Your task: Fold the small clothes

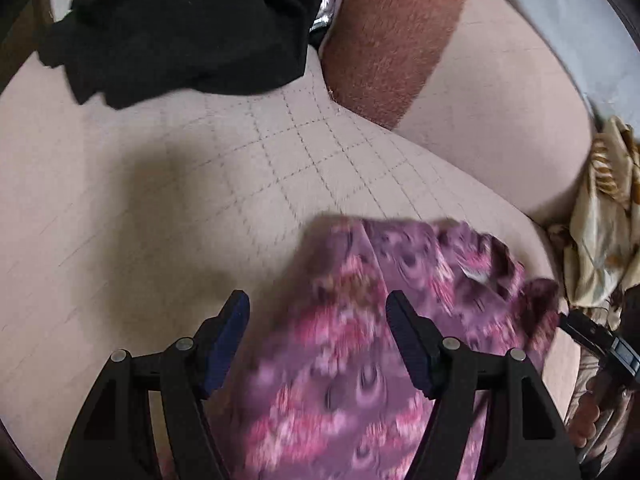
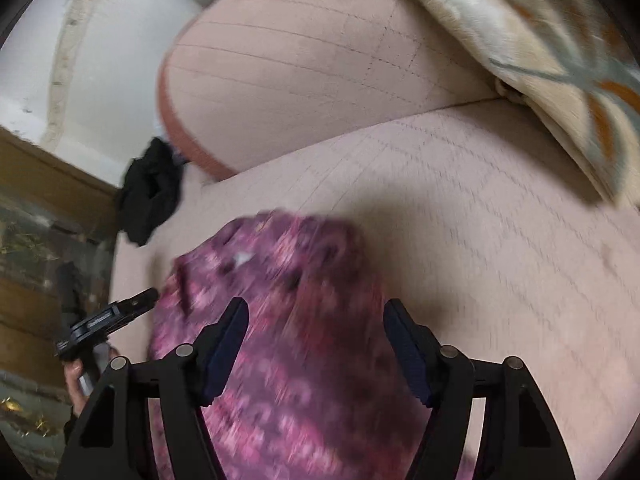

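Note:
A small purple and pink floral garment lies bunched on the pale quilted sofa seat. My left gripper is open just above its left part, the fingers apart with cloth under and between them. My right gripper is open over the same garment, fingers apart with cloth between them. The right gripper's tip shows at the right edge of the left wrist view. The left gripper's tip shows at the left of the right wrist view. A black garment lies crumpled at the far end of the seat.
The sofa backrest with a rust-brown band rises behind the seat. A cream patterned cushion leans at the right. The black garment sits near the seat's left edge, beside a wooden frame and a white wall.

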The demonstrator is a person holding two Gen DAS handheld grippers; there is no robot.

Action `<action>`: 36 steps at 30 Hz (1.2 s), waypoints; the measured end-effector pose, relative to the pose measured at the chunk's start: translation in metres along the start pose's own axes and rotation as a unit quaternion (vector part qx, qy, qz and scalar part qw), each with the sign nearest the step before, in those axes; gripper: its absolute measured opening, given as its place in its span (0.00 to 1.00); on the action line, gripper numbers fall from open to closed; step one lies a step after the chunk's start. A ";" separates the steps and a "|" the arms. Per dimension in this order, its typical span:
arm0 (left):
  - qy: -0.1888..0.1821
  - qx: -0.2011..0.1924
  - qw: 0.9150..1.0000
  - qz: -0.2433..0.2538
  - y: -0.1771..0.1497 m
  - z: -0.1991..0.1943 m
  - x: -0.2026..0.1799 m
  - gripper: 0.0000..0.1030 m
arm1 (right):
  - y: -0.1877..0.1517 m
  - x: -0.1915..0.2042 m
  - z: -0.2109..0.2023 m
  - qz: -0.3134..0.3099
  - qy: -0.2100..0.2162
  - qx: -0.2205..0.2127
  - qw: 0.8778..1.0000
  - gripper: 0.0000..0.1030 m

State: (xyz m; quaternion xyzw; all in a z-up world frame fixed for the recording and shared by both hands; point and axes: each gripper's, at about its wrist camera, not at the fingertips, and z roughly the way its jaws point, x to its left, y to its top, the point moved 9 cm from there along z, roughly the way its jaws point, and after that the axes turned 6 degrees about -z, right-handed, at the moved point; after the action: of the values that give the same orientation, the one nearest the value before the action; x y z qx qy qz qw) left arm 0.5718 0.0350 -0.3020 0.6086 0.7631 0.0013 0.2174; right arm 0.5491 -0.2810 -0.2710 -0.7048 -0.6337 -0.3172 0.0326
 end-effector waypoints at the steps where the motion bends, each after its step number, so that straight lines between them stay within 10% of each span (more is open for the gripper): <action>1: 0.002 0.002 1.000 -0.004 0.001 0.005 0.001 0.68 | 0.006 -0.005 0.008 -0.001 -0.018 0.004 1.000 0.71; 4: 0.011 -0.005 1.000 -0.008 0.007 0.016 -0.001 0.60 | 0.017 -0.024 0.037 0.005 -0.040 0.039 0.998 0.47; 7: 0.018 -0.003 1.000 0.016 0.009 0.020 -0.008 0.17 | 0.019 -0.033 0.049 0.000 -0.047 0.056 0.997 0.12; 18: 0.058 -0.003 0.998 0.019 0.011 0.020 0.004 0.07 | 0.017 -0.052 0.043 -0.010 -0.129 0.055 0.990 0.10; 22: 0.076 -0.022 0.997 0.025 0.014 0.021 -0.004 0.15 | 0.021 -0.044 0.046 -0.006 -0.107 0.054 0.993 0.33; 25: 0.081 -0.015 0.996 0.045 0.015 0.017 -0.009 0.06 | 0.018 -0.044 0.051 -0.033 -0.142 0.066 0.987 0.07; 36: -0.048 -0.105 0.991 0.063 -0.023 -0.172 0.000 0.05 | -0.003 0.013 -0.085 -0.069 -0.081 -0.015 0.994 0.06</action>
State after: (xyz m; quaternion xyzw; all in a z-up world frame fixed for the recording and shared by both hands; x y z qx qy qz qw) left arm 0.4932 0.0746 -0.1530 0.6284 0.7078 0.0658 0.3161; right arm 0.5119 -0.3071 -0.1980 -0.6836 -0.6762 -0.2699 -0.0513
